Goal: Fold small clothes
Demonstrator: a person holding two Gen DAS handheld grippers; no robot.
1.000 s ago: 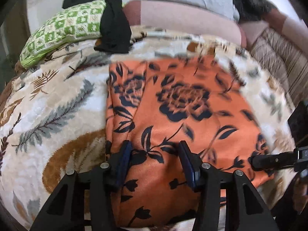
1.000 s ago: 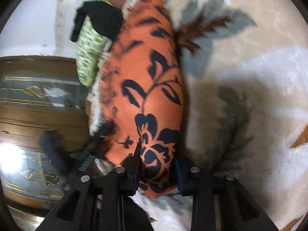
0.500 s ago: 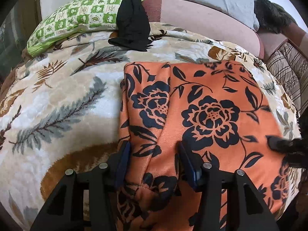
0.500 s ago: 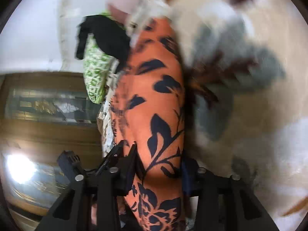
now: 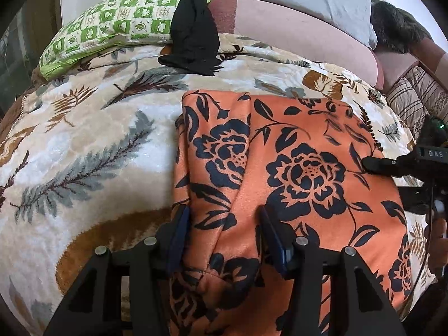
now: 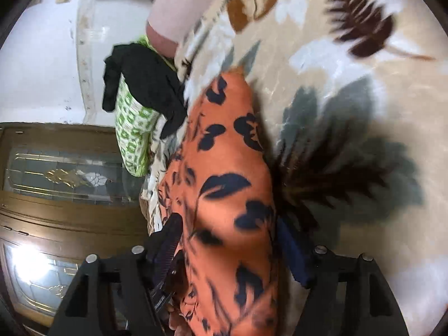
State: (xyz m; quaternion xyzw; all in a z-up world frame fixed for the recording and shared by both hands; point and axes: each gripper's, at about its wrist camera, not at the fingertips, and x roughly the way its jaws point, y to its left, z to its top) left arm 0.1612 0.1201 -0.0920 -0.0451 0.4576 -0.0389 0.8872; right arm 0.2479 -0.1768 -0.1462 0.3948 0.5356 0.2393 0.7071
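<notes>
My left gripper (image 5: pixel 224 240) straddles a raised fold at the near edge of the orange cloth (image 5: pixel 302 168), pads pressing its sides. My right gripper (image 6: pixel 229 254) is closing its jaws on the cloth's right edge, which bunches between them. The cloth, printed with dark navy flowers and leaves, lies folded and mostly flat on the leaf-patterned blanket (image 5: pixel 84 145). Beyond: a black garment (image 5: pixel 193 36) draped over a green checked pillow (image 5: pixel 112 25).
</notes>
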